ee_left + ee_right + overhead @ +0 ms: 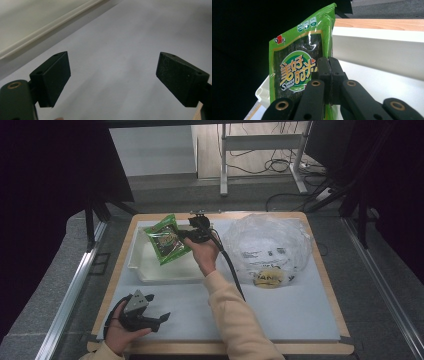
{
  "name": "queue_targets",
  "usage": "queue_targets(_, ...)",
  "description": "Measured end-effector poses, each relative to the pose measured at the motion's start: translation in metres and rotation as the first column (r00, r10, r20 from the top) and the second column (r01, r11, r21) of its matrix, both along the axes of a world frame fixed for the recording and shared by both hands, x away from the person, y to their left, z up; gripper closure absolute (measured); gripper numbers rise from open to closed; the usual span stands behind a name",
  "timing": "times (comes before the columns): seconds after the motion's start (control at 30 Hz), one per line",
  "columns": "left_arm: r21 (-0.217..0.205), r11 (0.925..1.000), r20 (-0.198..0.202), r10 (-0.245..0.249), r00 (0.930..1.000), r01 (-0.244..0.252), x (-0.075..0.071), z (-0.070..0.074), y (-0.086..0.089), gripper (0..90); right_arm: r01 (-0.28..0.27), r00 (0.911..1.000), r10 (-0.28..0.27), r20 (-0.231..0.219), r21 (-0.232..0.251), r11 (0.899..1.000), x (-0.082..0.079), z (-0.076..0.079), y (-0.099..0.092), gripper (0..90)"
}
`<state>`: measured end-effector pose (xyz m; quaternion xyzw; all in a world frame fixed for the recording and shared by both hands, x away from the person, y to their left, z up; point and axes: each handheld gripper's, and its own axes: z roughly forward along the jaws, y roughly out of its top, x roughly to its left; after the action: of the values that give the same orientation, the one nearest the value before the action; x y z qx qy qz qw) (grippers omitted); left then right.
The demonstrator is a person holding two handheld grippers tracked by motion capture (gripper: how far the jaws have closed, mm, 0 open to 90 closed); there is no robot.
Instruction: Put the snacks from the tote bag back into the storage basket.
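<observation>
A green snack packet hangs over the white tray, held by its right edge. My right gripper is shut on that packet, its jaws pressed together on the edge. The tray's far wall stands behind the packet in the right gripper view. My left gripper rests near the table's front left corner, open, with nothing between its fingers; below it lies bare grey mat.
A crumpled clear plastic bag lies on the right of the grey mat, with a yellow item inside it. The right gripper's black cable trails along the forearm. A wooden table edge borders the mat.
</observation>
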<state>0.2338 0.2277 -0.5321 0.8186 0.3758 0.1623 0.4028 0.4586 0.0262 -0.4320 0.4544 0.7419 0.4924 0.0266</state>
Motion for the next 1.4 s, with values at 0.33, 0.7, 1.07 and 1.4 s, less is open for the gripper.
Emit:
queue_targets(0.33, -0.01, 0.9999, 0.001, -0.001, 1.0, 0.001, 0.0, 0.0, 0.0, 12.4, -0.005, 1.0, 0.005, -0.008, -0.012, 1.0, 0.0, -0.006, 0.019, 90.0)
queue_targets(0.7, -0.009, 0.9999, 0.002, -0.009, 1.0, 0.009, -0.001, 0.0, -0.001, 12.5, 0.005, 0.9996, -0.006, -0.028, -0.034, 0.999, 0.002, -0.016, 0.038, 90.0)
queue_targets(1.07, -0.012, 0.9999, 0.003, -0.009, 1.0, 0.009, -0.001, 0.0, -0.001, 12.5, 0.036, 0.9973, -0.039, -0.062, -0.046, 0.998, 0.003, -0.036, 0.05, 90.0)
queue_targets(1.4, -0.014, 0.9998, 0.005, -0.011, 0.9999, 0.011, -0.001, 0.001, 0.0, 12.6, 0.074, 0.9935, -0.081, -0.081, -0.083, 0.994, 0.004, -0.054, 0.058, 90.0)
